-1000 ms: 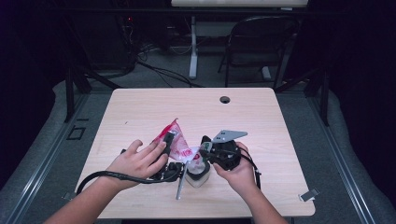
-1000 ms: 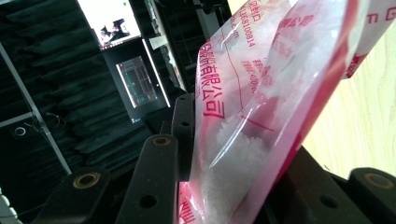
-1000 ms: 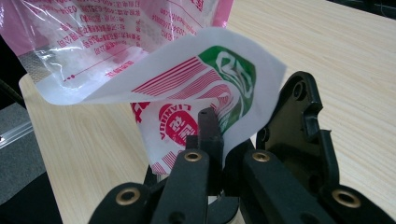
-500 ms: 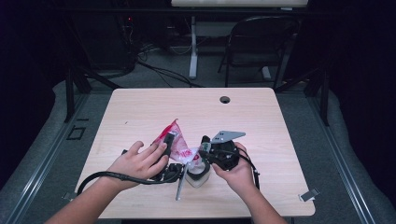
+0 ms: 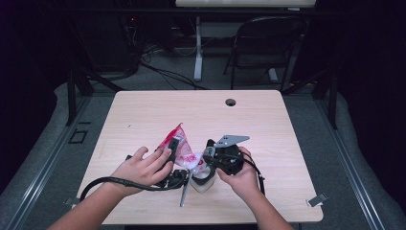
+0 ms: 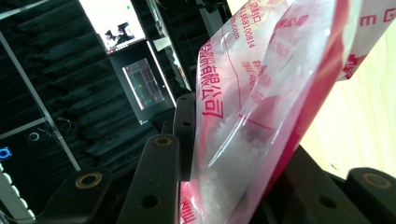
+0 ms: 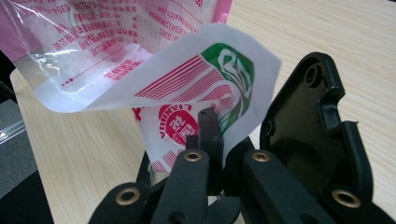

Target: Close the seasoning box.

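Red-and-clear plastic bag (image 5: 181, 146) held between both grippers above the near middle of the table (image 5: 143, 110).
Left gripper (image 5: 173, 148) fingers were clamped on the bag's upper part; right gripper (image 5: 209, 155) fingers were closed together on its lower corner.

Bag (image 5: 181, 146) sits near table's (image 5: 143, 110) front edge, betw. both grippers: left gripper (image 5: 173, 152) on its left, right gripper (image 5: 210, 158) on its right. Cup (image 5: 202, 176) stands on table just below bag, w/ rod (image 5: 185, 189) lying left of it.
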